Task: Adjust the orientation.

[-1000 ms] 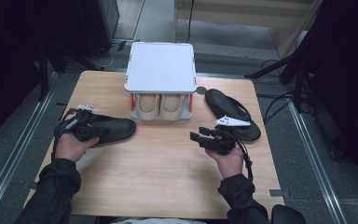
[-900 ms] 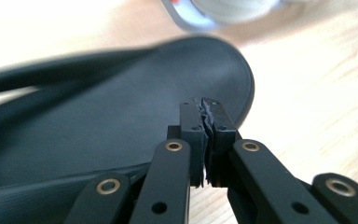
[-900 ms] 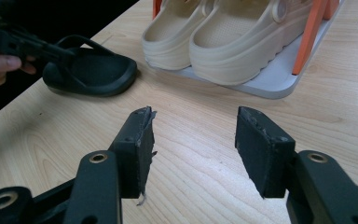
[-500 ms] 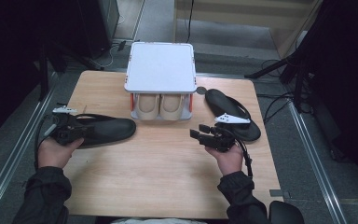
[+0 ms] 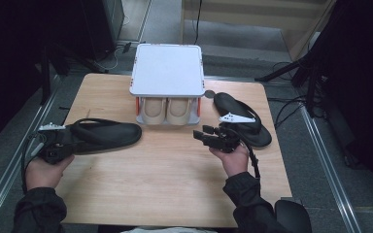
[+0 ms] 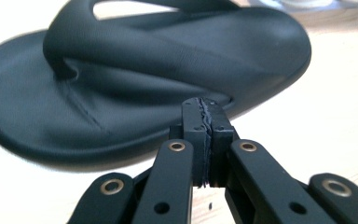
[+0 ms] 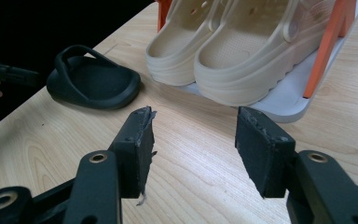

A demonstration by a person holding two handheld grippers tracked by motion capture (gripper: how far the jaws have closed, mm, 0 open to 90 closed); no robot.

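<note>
There were two black flip-flops: one (image 5: 104,136) lay at the left of the table (image 5: 165,174), the other (image 5: 245,119) at its right. Two cream clogs (image 5: 167,110) stood side by side as a pair on one white rack (image 5: 167,68) with orange posts, at the far middle of the table. Two claws were in play, a left claw (image 5: 53,148) and a right claw (image 5: 209,137), each held in one hand.

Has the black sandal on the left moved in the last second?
Yes. The left sandal has slid leftward, away from the shoe rack, toward the table's left edge.
</note>
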